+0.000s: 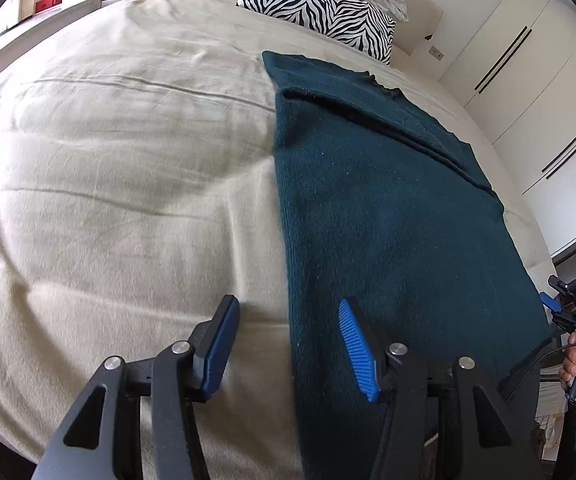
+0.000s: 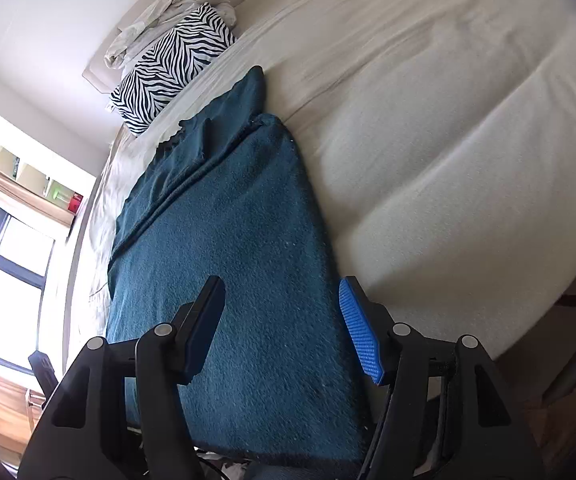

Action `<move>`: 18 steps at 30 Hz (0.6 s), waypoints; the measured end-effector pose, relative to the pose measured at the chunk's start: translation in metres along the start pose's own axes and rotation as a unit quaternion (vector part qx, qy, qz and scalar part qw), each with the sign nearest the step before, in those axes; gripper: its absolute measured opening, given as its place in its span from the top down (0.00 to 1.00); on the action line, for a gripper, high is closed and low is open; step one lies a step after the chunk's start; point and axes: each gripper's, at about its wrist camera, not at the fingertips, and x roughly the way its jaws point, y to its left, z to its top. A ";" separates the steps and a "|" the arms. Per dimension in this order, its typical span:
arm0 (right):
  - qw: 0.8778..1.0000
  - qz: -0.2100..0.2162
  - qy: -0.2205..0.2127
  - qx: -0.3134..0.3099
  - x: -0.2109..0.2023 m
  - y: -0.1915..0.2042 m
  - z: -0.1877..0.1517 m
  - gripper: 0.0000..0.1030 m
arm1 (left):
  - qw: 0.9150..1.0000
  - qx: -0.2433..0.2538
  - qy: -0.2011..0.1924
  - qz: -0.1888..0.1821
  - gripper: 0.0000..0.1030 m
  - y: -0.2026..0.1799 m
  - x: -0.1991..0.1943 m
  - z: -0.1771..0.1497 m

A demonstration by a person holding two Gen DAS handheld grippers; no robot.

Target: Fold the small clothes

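Observation:
A dark teal knit garment (image 1: 387, 216) lies flat on the beige bed sheet (image 1: 128, 184), folded lengthwise with a layer turned over along its far side. My left gripper (image 1: 288, 320) is open and empty, its jaws straddling the garment's near left edge. In the right wrist view the same garment (image 2: 232, 248) runs away from me; my right gripper (image 2: 284, 312) is open and empty just above its near end. The right gripper also shows at the right edge of the left wrist view (image 1: 559, 312), held by a hand.
A zebra-print pillow (image 1: 319, 8) and crumpled white bedding (image 2: 160, 20) lie at the head of the bed. White wardrobe doors (image 1: 535, 80) stand beside the bed. A window (image 2: 4, 240) and shelves are on the other side.

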 end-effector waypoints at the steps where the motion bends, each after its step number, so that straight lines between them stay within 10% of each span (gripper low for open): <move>1: 1.000 -0.003 0.003 0.005 -0.004 -0.007 -0.005 0.43 | 1.000 -0.002 0.004 -0.002 0.46 0.000 -0.003 -0.007; 18: 0.996 0.028 0.047 0.065 -0.018 -0.062 -0.066 0.44 | 0.993 -0.057 0.071 -0.071 0.41 0.020 -0.024 -0.042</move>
